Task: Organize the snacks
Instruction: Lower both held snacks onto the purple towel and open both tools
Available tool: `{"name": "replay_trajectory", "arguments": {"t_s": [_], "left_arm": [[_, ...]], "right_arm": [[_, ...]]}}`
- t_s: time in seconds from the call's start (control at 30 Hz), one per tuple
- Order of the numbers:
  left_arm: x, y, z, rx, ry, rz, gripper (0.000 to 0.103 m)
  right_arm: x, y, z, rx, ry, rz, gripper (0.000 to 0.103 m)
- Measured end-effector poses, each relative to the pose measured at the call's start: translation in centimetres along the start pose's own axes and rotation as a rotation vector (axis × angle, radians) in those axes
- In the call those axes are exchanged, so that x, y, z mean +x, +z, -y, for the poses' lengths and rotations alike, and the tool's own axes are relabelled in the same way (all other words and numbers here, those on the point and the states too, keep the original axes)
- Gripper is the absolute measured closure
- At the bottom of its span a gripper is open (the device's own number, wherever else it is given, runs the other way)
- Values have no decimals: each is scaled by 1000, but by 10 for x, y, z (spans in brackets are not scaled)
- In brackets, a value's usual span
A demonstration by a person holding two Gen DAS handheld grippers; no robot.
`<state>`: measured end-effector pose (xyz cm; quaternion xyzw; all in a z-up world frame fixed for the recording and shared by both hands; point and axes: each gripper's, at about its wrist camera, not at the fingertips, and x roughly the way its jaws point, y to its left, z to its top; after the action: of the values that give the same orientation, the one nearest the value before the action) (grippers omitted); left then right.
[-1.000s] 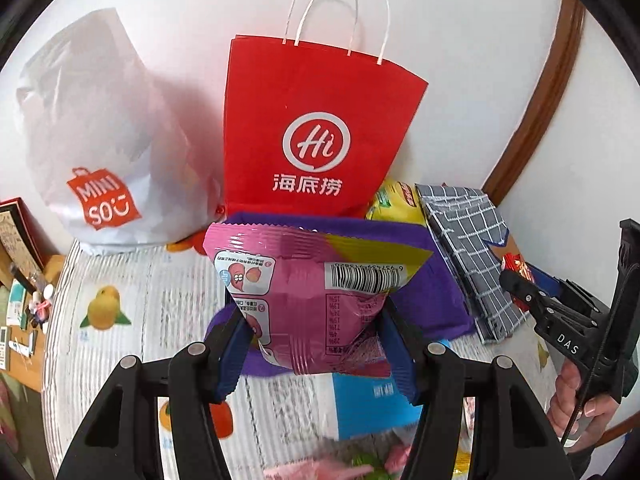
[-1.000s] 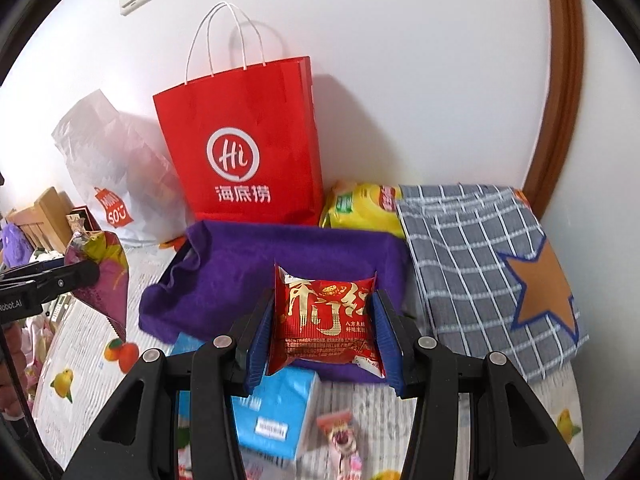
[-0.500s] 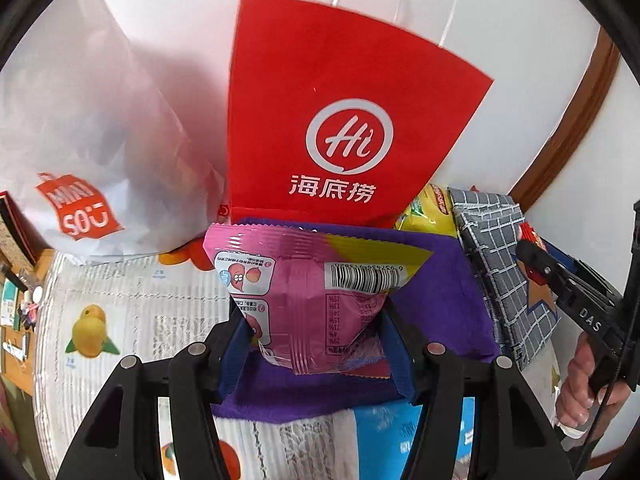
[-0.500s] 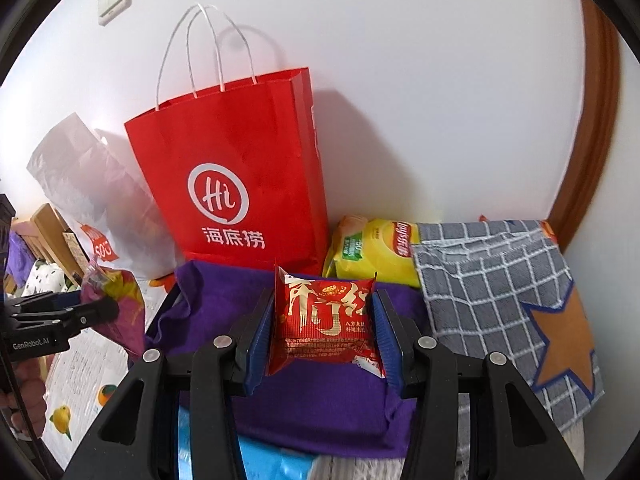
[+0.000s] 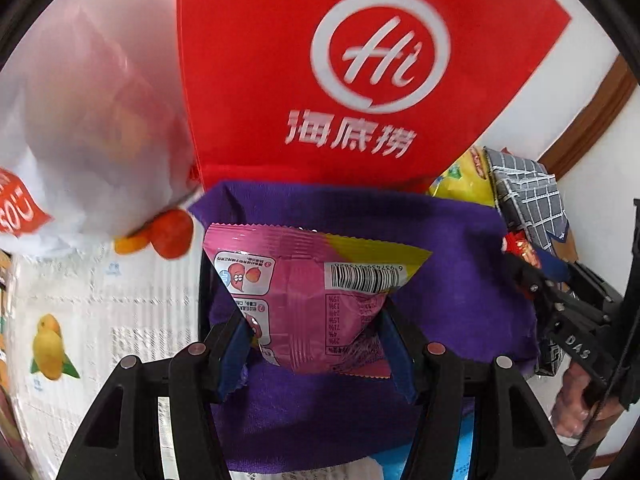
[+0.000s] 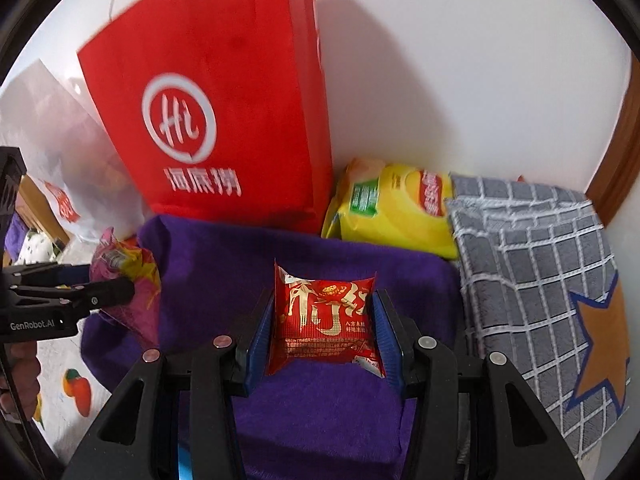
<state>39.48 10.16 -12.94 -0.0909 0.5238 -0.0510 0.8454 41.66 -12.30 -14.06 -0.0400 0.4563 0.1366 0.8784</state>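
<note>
My left gripper [image 5: 314,354] is shut on a pink and yellow snack packet [image 5: 304,300], held over a purple cloth [image 5: 460,248]. That packet [image 6: 128,280] and the left gripper's black fingers [image 6: 80,296] show at the left of the right wrist view. My right gripper [image 6: 322,334] is shut on a red snack packet [image 6: 324,324], also above the purple cloth [image 6: 224,264]. In the left wrist view the right gripper [image 5: 532,276] sits at the right edge with a hand [image 5: 576,396] on its handle.
A red paper bag [image 5: 360,72] stands against the white wall just behind the cloth. A white plastic bag [image 5: 80,132] leans to its left. A yellow chip bag [image 6: 392,208] and a grey checked cloth [image 6: 532,260] with an orange star lie to the right.
Both grippers have moved forward and down toward the purple cloth and red bag, which now look much larger. Each still grips its packet.
</note>
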Motion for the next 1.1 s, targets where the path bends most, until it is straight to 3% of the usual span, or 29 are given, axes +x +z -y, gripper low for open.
{"name": "replay_trajectory", "arguments": {"t_s": [0.4, 1.1], "left_arm": [[27, -3, -3, -3, 9, -72, 45], [33, -2, 8, 30, 12, -67, 43]], "right_arm": [[32, -11, -1, -1, -1, -86, 55], [46, -12, 1, -14, -11, -133, 50]]}}
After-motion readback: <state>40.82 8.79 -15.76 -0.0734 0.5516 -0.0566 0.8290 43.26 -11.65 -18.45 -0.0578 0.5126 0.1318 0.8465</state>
